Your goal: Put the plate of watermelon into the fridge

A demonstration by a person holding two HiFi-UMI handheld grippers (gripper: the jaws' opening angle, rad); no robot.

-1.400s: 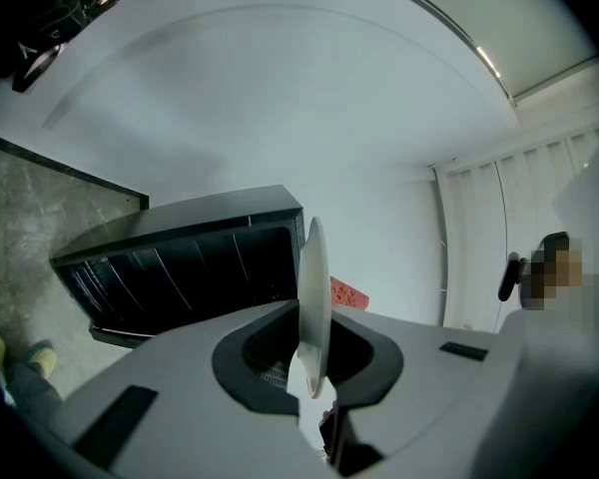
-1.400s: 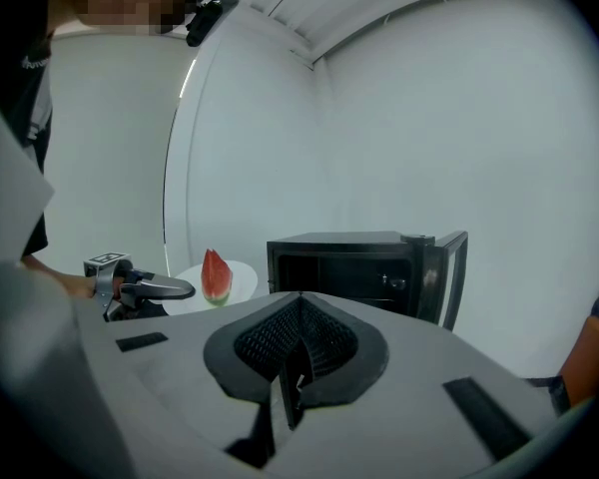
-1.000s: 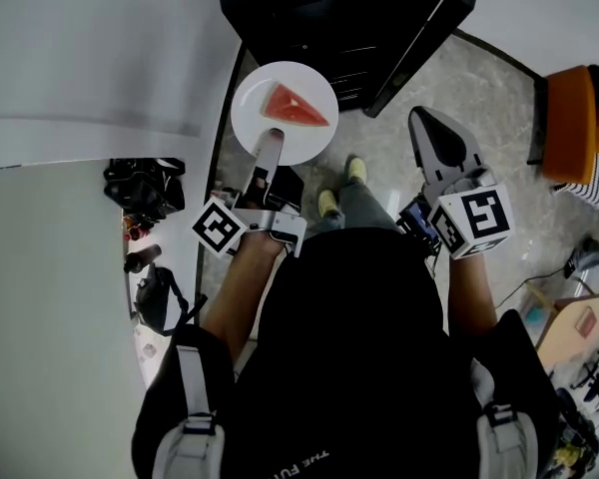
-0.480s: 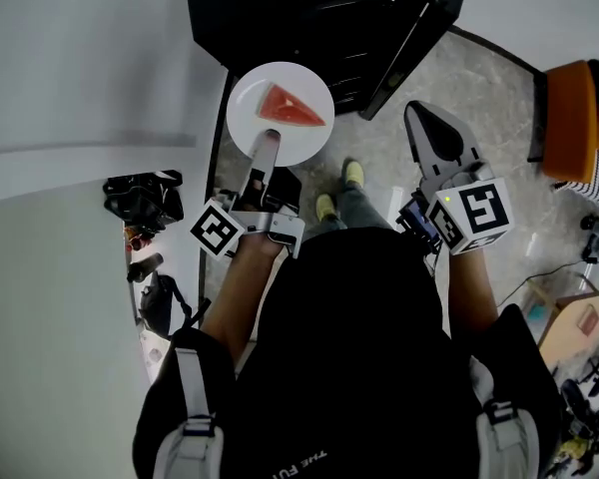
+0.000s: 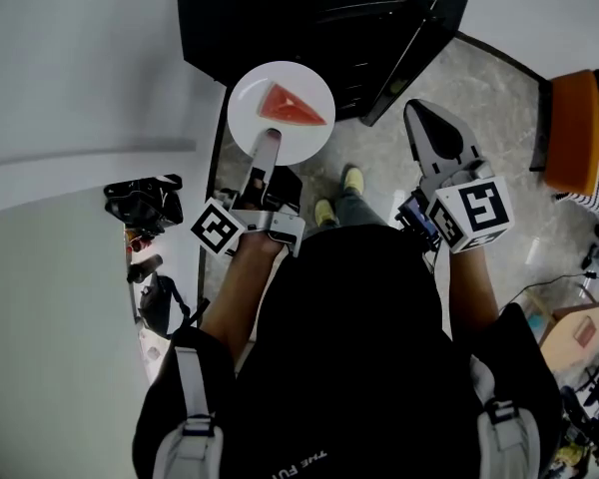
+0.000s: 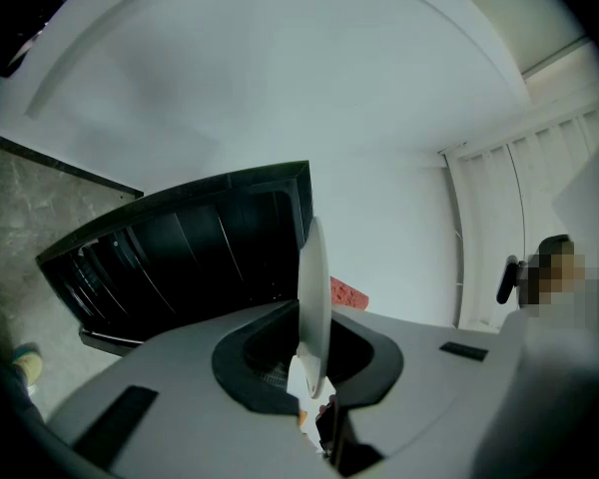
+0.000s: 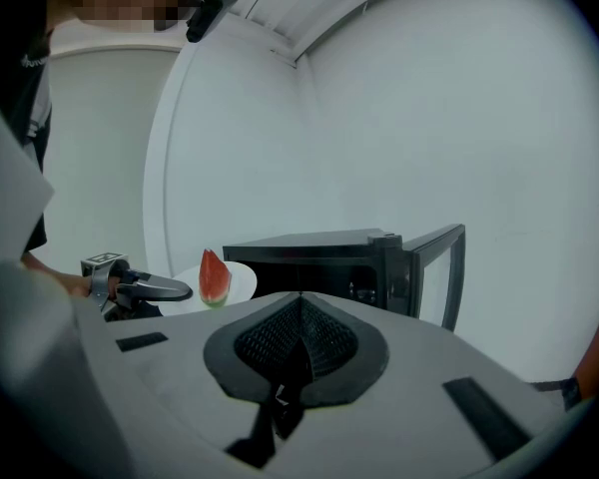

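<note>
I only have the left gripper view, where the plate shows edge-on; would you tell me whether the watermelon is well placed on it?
Observer: Yes; the head view shows one watermelon wedge near the middle of the white plate.
Operator: Thank you. Where is the door of the fridge?
Observer: It is swung open at the fridge's right side.
Operator: And the right gripper?
Observer: It is shut and empty, apart from the door.

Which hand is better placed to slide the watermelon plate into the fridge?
Left. The left gripper clamps the plate by its rim, right before the open fridge. The right gripper is shut and empty, beside the door.
</note>
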